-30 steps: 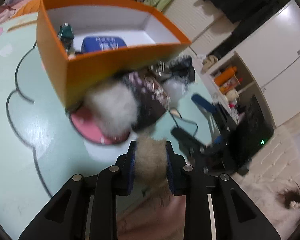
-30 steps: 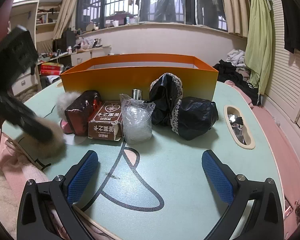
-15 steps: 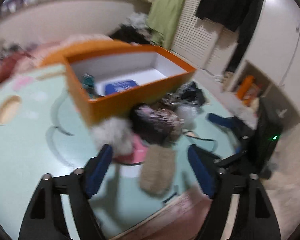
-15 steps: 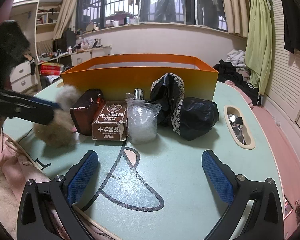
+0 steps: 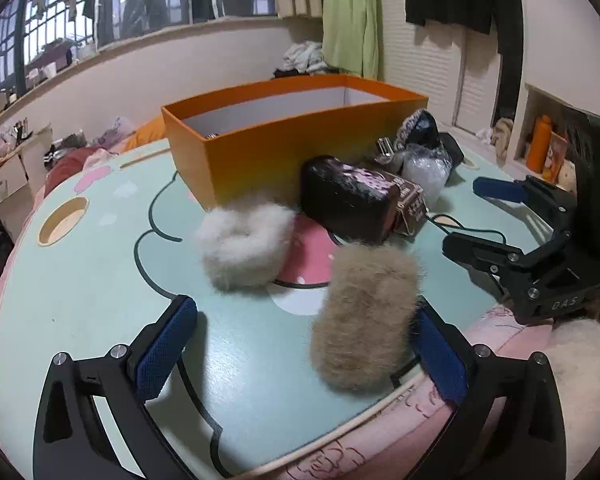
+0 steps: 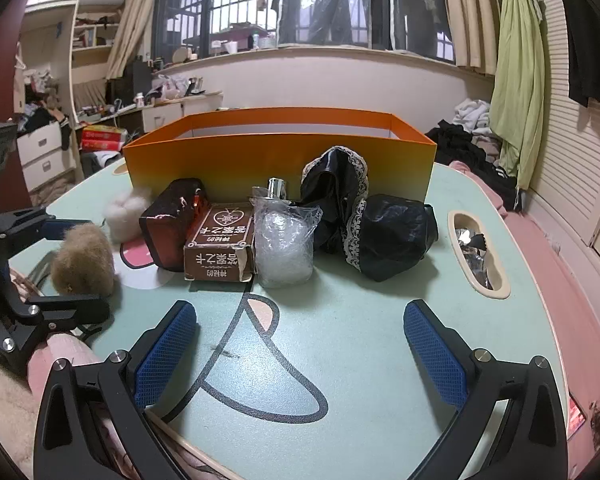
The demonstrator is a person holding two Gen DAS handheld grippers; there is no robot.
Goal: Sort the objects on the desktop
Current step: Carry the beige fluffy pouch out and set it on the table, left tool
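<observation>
The left hand-held gripper (image 5: 300, 344) was held released, its blue pads spread wide just above the near edge of the bench (image 5: 80, 280). A tan fluffy pouch (image 5: 364, 316) lay on the bench between those pads, close against the right-side one (actual contact could not be told) and well apart from the other. Just beyond it a white fluffy ball (image 5: 246, 250) rested partly on a pink patch printed on the benchtop. Behind the ball an orange box (image 5: 292, 148) stood open-topped, its white inner walls visible.

To the right of the ball, a dark patterned pouch (image 5: 346, 204) was seen pressed against a brown carton (image 5: 410, 206), with a clear plastic bag (image 6: 286, 240) next in the row and a black lace-trimmed bundle (image 6: 364, 220) at the far end, all in front of the box.

The right hand-held gripper (image 6: 300, 352) was likewise held released, nothing between its pads, over a bare part of the bench short of the row. An oval cut-out (image 6: 478, 252) in the benchtop was seen to its right, crumpled foil lying inside.
</observation>
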